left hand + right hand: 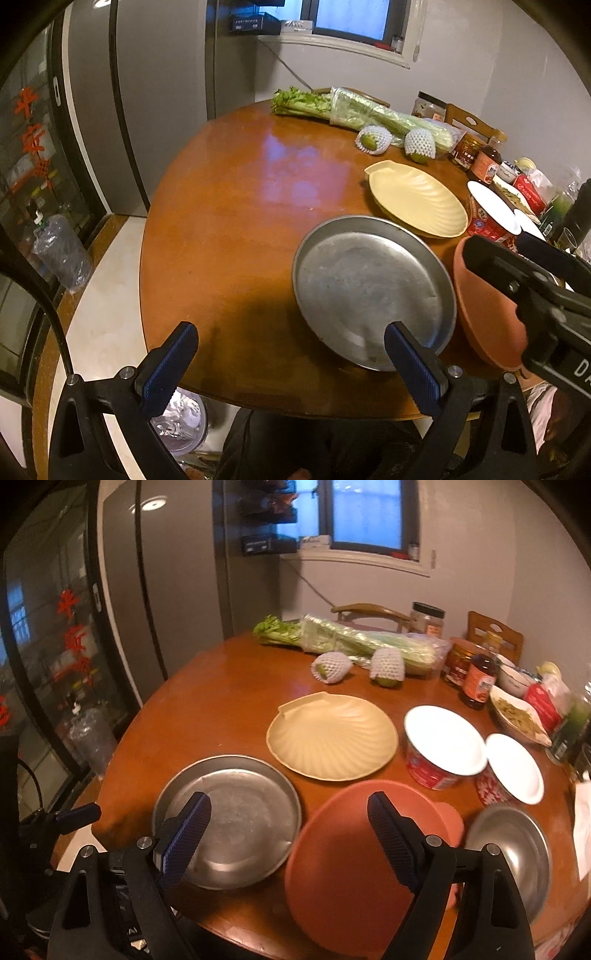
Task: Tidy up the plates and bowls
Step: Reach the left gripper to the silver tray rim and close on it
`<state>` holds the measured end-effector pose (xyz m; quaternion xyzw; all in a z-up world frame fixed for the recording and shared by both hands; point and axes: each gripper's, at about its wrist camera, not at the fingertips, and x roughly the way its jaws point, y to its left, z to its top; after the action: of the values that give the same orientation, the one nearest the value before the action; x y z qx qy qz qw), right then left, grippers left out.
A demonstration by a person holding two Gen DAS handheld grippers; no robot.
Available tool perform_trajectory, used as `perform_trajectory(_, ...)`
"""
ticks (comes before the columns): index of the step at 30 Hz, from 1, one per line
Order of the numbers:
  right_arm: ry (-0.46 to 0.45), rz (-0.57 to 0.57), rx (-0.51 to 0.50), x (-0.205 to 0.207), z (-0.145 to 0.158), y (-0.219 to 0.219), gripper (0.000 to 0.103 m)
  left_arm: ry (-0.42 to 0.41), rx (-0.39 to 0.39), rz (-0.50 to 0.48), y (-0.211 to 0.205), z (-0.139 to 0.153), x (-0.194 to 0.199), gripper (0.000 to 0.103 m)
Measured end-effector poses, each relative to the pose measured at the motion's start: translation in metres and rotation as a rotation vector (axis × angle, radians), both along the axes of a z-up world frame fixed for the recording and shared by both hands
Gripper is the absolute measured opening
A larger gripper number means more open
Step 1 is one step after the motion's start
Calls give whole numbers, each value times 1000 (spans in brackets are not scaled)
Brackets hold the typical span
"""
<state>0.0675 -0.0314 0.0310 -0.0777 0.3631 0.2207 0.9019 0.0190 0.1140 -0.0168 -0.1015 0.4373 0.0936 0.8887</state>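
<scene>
Plates and bowls sit together on the near part of the round wooden bench (221, 709). A shallow metal plate (236, 819) lies flat, just ahead of the left gripper (291, 363), whose jaws stand wide apart with nothing between them; its right finger (413, 369) overlaps the plate's near rim in the left wrist view, though whether it touches is not clear. To the right of that plate, a terracotta-coloured plate (340, 878) sits tilted, its far edge lifted, directly ahead of the right gripper (290, 843). Those jaws also stand wide apart and empty, the right finger (395, 845) in front of the tilted plate and the left finger (184, 842) in front of the metal plate. A small pink piece (448, 823) shows behind the tilted plate's far edge; what it is cannot be told. Right of the right jaws lies a steel bowl (513, 853), somewhat blurred. Beyond both jaws rests a cream shell-shaped dish (332, 734), just past the metal plate. Right of the dish stand two red tubs with white lids (443, 738). Farther off lie celery in plastic wrap (354, 642) and two net-wrapped fruits (328, 666).
</scene>
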Motion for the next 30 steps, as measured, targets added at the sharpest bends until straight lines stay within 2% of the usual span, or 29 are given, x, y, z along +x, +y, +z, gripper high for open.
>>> perform_trajectory(5,39,70,-23,12,-10,18,66,24,-29,-14,4,-7,4,101)
perform_trajectory(9,70,96,-53,23,-21,27,55,33,-18,-16,5,-9,7,99)
perform_trajectory(11,76,101,-69,28,-25,30,47,41,-14,-21,4,-11,9,92)
perform_trajectory(16,90,113,-106,38,-35,33,40,66,-32,-52,0,-16,15,63)
perform_trajectory(17,93,122,-115,40,-37,34,37,61,-24,-55,-1,-15,15,61)
perform_trajectory(25,125,164,-142,50,-46,41,19,60,-27,-82,-6,-14,24,27)
perform_trajectory(30,170,188,-83,50,-48,45,15,56,-35,-91,-2,-15,31,19)
